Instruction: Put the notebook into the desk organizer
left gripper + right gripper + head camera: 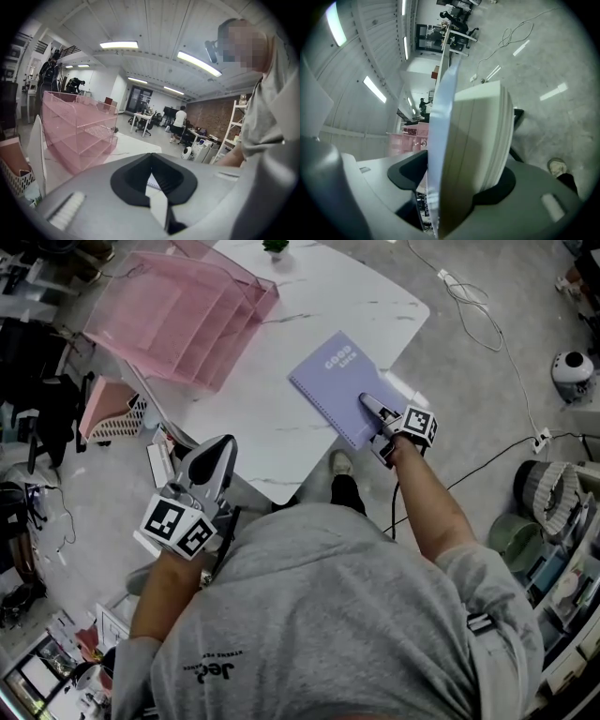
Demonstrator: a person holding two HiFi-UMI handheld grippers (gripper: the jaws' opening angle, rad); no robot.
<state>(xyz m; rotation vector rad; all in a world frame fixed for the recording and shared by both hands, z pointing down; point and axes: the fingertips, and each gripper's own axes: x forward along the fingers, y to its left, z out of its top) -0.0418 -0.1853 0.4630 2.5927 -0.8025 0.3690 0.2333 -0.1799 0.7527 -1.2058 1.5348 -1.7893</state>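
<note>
The lilac spiral notebook [333, 381] lies flat on the white marble table [244, 409], its near right corner close to the table's edge. My right gripper [367, 404] reaches over that corner, one finger on the cover, shut on the notebook. In the right gripper view the notebook's cover and white page block [480, 140] fill the space between the jaws. The pink mesh desk organizer [178, 315] stands at the table's far left corner, also seen as pink trays [77, 131]. My left gripper [221, 448] hovers shut and empty off the table's front edge.
A small green plant [275, 246] stands at the table's far edge. A white basket [117, 418] sits on the floor left of the table. Cables [478, 320] trail across the floor to the right, and shelves with bins [562, 549] stand at the far right.
</note>
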